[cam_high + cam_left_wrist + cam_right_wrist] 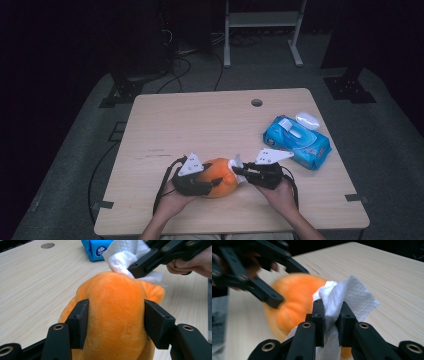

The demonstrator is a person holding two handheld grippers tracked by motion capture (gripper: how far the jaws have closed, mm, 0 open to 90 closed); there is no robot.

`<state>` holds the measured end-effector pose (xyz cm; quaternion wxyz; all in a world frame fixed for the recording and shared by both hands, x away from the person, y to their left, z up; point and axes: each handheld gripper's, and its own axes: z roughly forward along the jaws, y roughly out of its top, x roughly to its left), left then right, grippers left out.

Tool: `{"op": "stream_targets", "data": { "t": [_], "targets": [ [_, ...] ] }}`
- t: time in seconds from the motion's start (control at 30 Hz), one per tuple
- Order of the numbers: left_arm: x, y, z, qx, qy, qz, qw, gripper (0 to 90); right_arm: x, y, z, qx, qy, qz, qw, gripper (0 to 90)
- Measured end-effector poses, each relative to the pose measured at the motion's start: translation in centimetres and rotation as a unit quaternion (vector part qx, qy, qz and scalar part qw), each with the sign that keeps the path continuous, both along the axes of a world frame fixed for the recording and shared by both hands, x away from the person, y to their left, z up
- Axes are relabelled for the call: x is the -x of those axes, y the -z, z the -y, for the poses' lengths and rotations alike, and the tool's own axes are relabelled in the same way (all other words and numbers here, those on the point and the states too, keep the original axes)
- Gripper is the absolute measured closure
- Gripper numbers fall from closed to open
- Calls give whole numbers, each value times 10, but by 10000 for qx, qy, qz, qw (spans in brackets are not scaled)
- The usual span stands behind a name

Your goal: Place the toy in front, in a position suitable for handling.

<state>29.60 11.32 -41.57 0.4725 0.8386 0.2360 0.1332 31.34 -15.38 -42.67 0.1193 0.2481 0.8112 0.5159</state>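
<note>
We have the orange plush toy [218, 176] on the near part of the tabletop [200, 120], well apart from the blue pack of wipes [297, 141] that lies off to the right of the toy. Our left tongs [116, 320] are clenched on the toy's body, the pads pressing into the plush on both sides. Our right tongs [331, 315] are clamped on a bunched white wipe [342, 298], which touches the toy at its top end. So, as we judge it, a wipe is out of the pack and the toy is steadied, and the wiping itself is only at its start: most of the plush surface remains to be gone over.
</note>
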Motion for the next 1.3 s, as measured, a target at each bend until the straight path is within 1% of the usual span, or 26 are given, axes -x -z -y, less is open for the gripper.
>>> {"op": "stream_targets", "data": {
  "t": [0.1,0.13,0.17,0.23,0.27,0.3,0.33,0.37,0.4,0.43,0.53,0.63,0.7,0.73,0.77,0.8,0.83,0.97,1.03,1.1,1.13,1.2,1.23,1.27,1.3],
  "targets": [
    [0,0,1,15,-28,2,10000,413,-6,5,6,-40,115,-215,9997,777],
    [0,0,1,32,-48,8,10000,410,-5,4,5,-48,128,-215,9997,777],
    [0,1,2,42,-67,18,10000,408,-3,1,4,-26,109,-142,9998,777],
    [0,1,2,52,-81,19,10000,405,4,-7,-1,-122,-21,-42,9999,777],
    [0,1,3,24,-83,34,10000,404,8,-11,-5,-190,-119,27,9997,776],
    [1,1,5,3,-89,54,9999,403,13,-15,-9,-197,-205,125,9995,776],
    [1,1,7,-5,-87,73,9999,401,17,-18,-14,-165,-302,241,9991,776],
    [2,1,9,-26,-90,64,9999,398,19,-20,-16,-119,-340,292,9989,776],
    [1,1,9,-57,-79,82,9999,396,20,-20,-18,-76,-354,321,9988,776],
    [1,0,9,-43,-58,53,10000,393,19,-18,-18,-45,-348,326,9989,777],
    [1,0,10,-33,-34,55,10000,377,11,-12,-10,-136,-245,146,9995,777],
    [2,-3,11,24,-37,121,9999,309,5,-6,-3,-177,-127,12,9998,777],
    [2,-4,11,11,-126,139,9998,252,2,-5,0,-191,-71,-36,9998,777],
    [1,-3,11,-11,-184,96,9998,202,2,-5,1,-194,-50,-43,9998,777],
    [0,-2,10,-30,-155,65,9999,177,1,-5,1,-186,-44,-39,9998,777],
    [-1,-1,10,-17,-127,26,9999,173,1,-5,1,-178,-47,-32,9998,777],
    [0,0,10,-45,-121,27,9999,171,1,-5,1,-157,-36,-32,9999,777],
    [0,0,12,-171,-133,47,9998,204,-2,-4,4,-108,36,-25,9999,777],
    [-1,1,11,-161,-136,41,9998,209,-4,-2,7,-65,132,-79,9999,777],
    [-2,3,10,-119,-153,22,9998,208,-6,-1,9,-85,192,-163,9996,777],
    [-2,4,10,-117,-177,11,9998,209,-5,-1,9,-97,182,-164,9997,776],
    [-3,6,9,-133,-200,5,9997,220,1,-7,3,-40,119,-10,9999,776],
    [-3,6,8,-127,-198,24,9997,263,5,-10,-1,-20,77,70,9999,776],
    [-2,6,7,-141,-205,69,9997,333,8,-12,-5,-34,15,168,9999,775],
    [-2,6,8,-152,-235,111,9995,383,12,-15,-7,-58,-71,226,9997,776]
  ]
}}
